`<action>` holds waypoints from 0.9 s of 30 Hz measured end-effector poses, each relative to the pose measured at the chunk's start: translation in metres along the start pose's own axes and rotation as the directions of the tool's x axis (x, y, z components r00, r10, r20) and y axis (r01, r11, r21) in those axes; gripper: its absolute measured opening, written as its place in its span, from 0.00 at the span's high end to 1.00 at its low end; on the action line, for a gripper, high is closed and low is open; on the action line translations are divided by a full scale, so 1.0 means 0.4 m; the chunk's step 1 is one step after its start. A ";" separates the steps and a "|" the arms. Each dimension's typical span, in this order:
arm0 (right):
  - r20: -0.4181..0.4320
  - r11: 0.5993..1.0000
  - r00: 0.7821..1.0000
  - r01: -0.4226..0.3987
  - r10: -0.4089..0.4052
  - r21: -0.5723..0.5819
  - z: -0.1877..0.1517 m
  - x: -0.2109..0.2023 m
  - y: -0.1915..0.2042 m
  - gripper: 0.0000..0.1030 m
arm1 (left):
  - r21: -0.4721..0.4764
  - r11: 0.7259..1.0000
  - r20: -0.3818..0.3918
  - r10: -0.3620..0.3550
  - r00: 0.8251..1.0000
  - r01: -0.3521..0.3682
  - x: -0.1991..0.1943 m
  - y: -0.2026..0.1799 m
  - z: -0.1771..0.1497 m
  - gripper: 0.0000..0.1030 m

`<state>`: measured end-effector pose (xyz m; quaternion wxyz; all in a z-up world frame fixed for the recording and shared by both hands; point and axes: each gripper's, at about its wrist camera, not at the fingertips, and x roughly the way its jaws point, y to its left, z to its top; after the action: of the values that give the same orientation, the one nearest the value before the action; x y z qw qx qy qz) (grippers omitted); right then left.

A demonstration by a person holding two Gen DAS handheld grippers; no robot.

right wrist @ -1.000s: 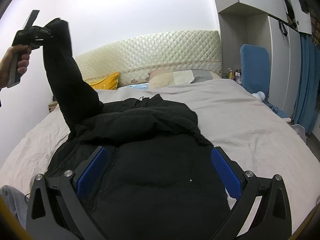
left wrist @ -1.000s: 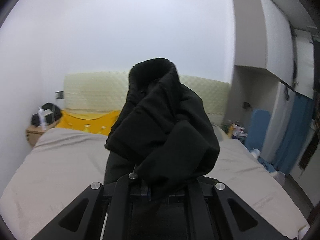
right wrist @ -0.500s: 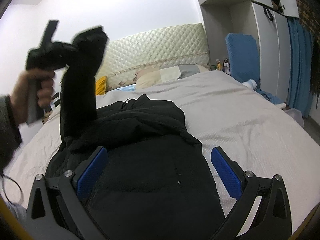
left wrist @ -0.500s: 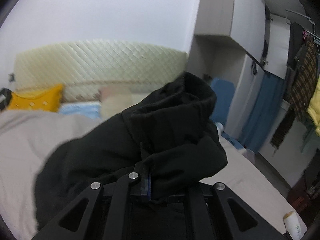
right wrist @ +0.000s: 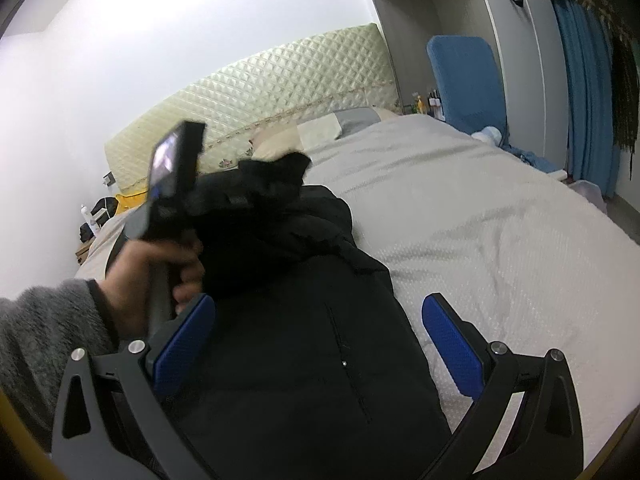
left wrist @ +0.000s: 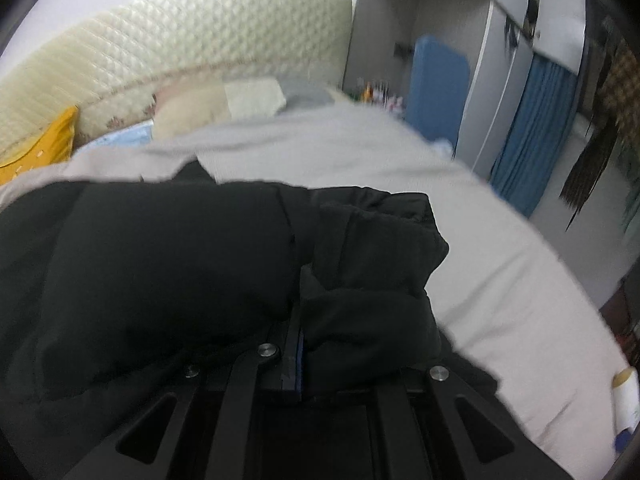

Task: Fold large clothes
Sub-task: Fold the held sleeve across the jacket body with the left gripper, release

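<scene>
A black padded jacket (right wrist: 304,340) lies on the grey bed (right wrist: 480,220). My left gripper (left wrist: 298,344) is shut on the jacket's sleeve cuff (left wrist: 376,264), which bunches over its fingers and hides them. In the right wrist view the left gripper (right wrist: 208,200), held in a hand, carries the sleeve (right wrist: 272,184) low over the jacket's upper body. My right gripper (right wrist: 316,344) is open and empty, its blue pads (right wrist: 450,344) on either side of the jacket's lower front, just above it.
A quilted cream headboard (right wrist: 256,96) and pillows (left wrist: 216,100) are at the far end. A yellow cushion (left wrist: 44,148) lies far left. A blue chair (right wrist: 464,76), wardrobe and blue curtains (right wrist: 584,92) stand to the right. A bedside table (right wrist: 86,250) is at the left.
My left gripper has swung the sleeve from high on the left down and rightwards across the jacket's body. My right gripper has stayed open over the jacket's lower front.
</scene>
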<state>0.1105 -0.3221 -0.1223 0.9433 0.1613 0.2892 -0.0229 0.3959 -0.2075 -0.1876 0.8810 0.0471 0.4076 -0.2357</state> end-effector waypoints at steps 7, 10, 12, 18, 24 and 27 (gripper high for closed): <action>-0.041 1.000 0.999 0.025 -0.024 0.020 -0.017 0.047 -0.016 0.00 | 0.042 0.998 -0.014 0.053 0.998 -0.053 -0.003 -0.025 0.006 0.93; -0.027 1.000 0.999 0.027 -0.026 0.015 -0.018 0.042 -0.012 0.00 | 0.084 0.994 0.012 0.075 0.997 -0.076 -0.047 -0.038 0.012 0.93; -0.008 0.999 0.999 0.036 -0.036 0.005 -0.016 0.032 -0.008 0.00 | 0.147 0.980 0.043 0.126 0.991 -0.131 -0.072 -0.057 0.016 0.92; 0.030 0.998 0.998 0.057 -0.056 -0.024 -0.015 0.019 0.011 0.00 | 0.188 0.969 0.018 0.158 0.987 -0.159 -0.178 -0.086 -0.008 0.88; 0.065 0.993 0.995 0.079 -0.074 -0.085 -0.011 0.009 0.046 0.00 | 0.133 0.984 -0.017 0.119 0.993 -0.115 -0.275 -0.051 -0.026 0.84; 0.072 0.992 0.995 0.074 -0.067 -0.104 -0.010 -0.003 0.063 0.00 | 0.183 0.973 -0.037 0.150 0.988 -0.141 -0.306 -0.056 -0.048 0.81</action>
<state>0.1108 -0.2970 -0.1177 0.9586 0.0994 0.2630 -0.0463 0.3042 -0.1757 -0.1071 0.8774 0.1622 0.4023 -0.2051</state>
